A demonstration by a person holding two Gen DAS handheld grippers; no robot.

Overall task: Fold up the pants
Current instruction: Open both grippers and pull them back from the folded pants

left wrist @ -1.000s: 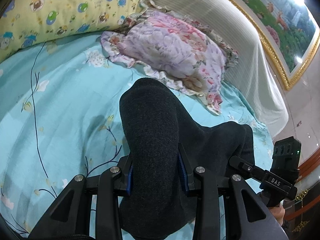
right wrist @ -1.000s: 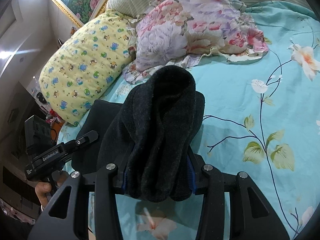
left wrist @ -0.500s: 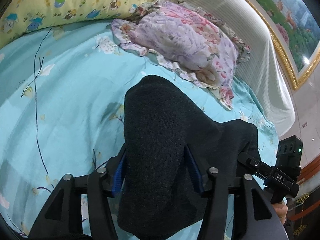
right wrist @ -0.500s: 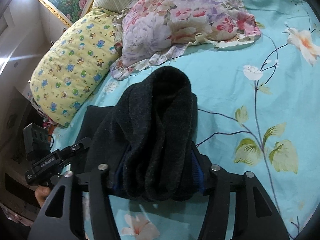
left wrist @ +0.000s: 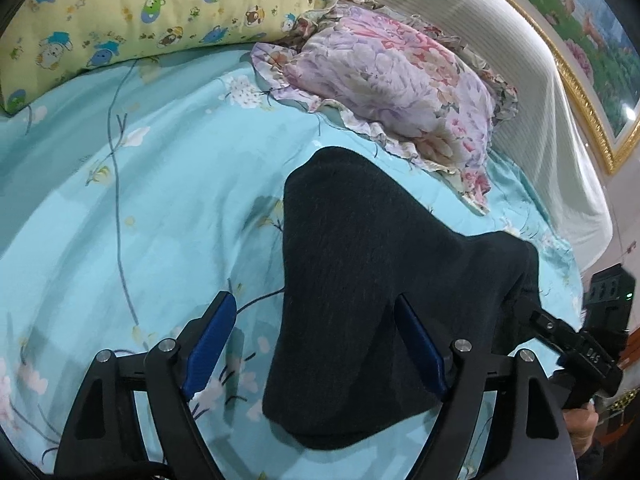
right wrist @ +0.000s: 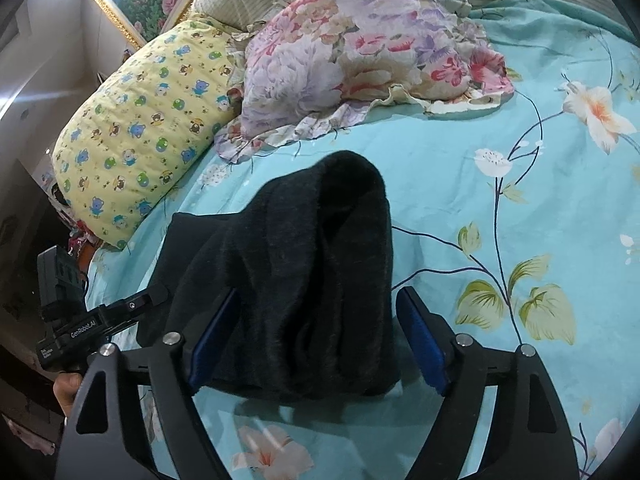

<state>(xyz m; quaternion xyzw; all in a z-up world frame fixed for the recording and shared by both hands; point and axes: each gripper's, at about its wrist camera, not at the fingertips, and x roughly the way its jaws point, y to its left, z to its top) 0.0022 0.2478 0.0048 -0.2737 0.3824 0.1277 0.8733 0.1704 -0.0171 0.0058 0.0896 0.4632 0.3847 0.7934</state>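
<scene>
The dark grey pants [left wrist: 360, 280] lie bunched on the turquoise flowered bed sheet [left wrist: 140, 220]. My left gripper [left wrist: 316, 320] is open, its blue pads spread apart; the cloth lies between them, against the right pad and clear of the left pad. In the right wrist view the pants [right wrist: 312, 272] show a fuzzy black fold rising in a hump. My right gripper [right wrist: 316, 320] is open too, with the fold loose between its blue pads. Each gripper shows at the edge of the other's view.
A floral ruffled pillow [left wrist: 400, 92] and a yellow cartoon-print pillow [left wrist: 140, 12] lie at the head of the bed, in front of a white ribbed headboard [left wrist: 500, 60]. A gold-framed picture [left wrist: 580, 40] hangs behind. The same pillows show in the right wrist view [right wrist: 360, 60].
Both grippers were shut on the pants and have now opened, letting the cloth go. The pants have sunk lower onto the sheet.
</scene>
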